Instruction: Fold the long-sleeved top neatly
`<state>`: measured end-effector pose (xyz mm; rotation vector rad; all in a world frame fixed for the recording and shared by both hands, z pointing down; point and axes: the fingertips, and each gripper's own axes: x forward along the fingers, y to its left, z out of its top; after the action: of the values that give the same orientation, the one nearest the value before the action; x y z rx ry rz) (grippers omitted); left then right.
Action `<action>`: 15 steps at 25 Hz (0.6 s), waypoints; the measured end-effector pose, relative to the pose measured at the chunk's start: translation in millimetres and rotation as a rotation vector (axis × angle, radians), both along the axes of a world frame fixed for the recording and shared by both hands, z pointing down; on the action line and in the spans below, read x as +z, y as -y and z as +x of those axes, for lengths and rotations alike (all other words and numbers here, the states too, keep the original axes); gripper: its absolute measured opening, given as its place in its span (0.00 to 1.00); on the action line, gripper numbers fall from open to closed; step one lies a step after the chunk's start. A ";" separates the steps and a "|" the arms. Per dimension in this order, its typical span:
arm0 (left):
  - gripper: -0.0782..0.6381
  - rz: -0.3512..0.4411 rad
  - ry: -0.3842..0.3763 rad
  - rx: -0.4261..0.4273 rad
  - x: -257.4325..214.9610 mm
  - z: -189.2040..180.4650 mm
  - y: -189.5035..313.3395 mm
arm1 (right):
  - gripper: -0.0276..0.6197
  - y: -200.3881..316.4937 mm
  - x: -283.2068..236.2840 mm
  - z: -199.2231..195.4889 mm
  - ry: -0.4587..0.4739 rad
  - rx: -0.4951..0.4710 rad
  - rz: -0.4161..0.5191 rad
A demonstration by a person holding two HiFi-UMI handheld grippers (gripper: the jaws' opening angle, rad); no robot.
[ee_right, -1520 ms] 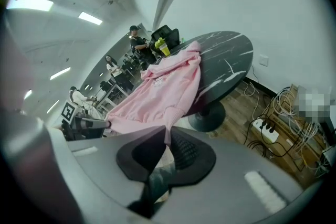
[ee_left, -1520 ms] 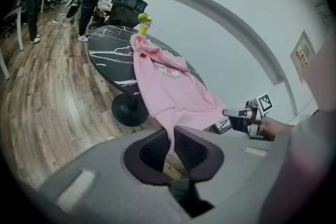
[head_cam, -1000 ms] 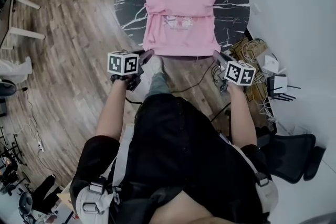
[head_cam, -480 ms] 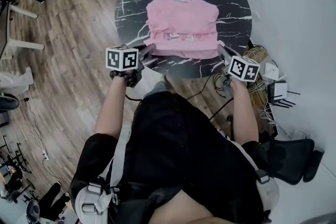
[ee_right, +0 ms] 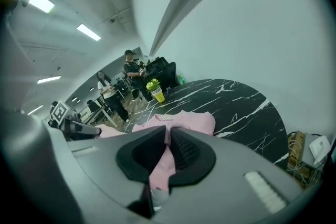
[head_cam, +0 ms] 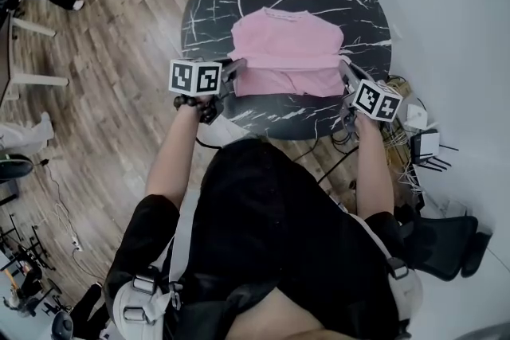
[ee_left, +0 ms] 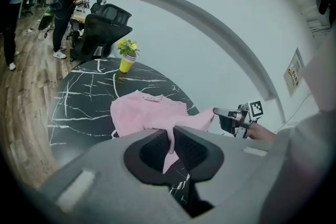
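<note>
Over the head view, the pink top (head_cam: 287,52) lies on the round marbled counter (head_cam: 207,20). Its near hem is lifted between the left gripper (head_cam: 233,71) and the right gripper (head_cam: 345,69). The grip itself only shows in the gripper views. There the left gripper's jaws are pressed together on a fold of pink cloth, and the right gripper's jaws pinch the other hem corner the same way. The left gripper view also catches a person (ee_left: 68,2) standing by a black office chair (ee_left: 102,29), beyond the potted plant (ee_left: 127,56) at the counter's far edge.

A second ago the top lay spread full length with its hem at the counter's near edge. Now the hem is up and carried over the body, so the top looks shorter, and both grippers have gone forward over the counter.

Both forearms reach straight ahead with the marker cubes on top. The jaws point forward and down, one gripper at each side of the top.
</note>
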<state>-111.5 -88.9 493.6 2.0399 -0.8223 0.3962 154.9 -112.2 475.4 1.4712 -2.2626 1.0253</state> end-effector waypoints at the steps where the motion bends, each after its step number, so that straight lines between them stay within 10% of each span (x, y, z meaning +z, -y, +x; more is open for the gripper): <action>1: 0.16 -0.001 0.001 0.007 0.8 -1.1 7.5 | 0.08 6.5 0.7 -1.1 -0.011 0.008 0.004; 15: 0.16 -0.013 0.000 0.078 8.2 -3.2 87.6 | 0.08 82.6 6.0 -4.5 -0.076 0.082 0.020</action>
<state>-114.7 -176.4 501.8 2.0638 -0.7402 0.4436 150.4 -194.8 481.4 1.5952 -2.1829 0.9548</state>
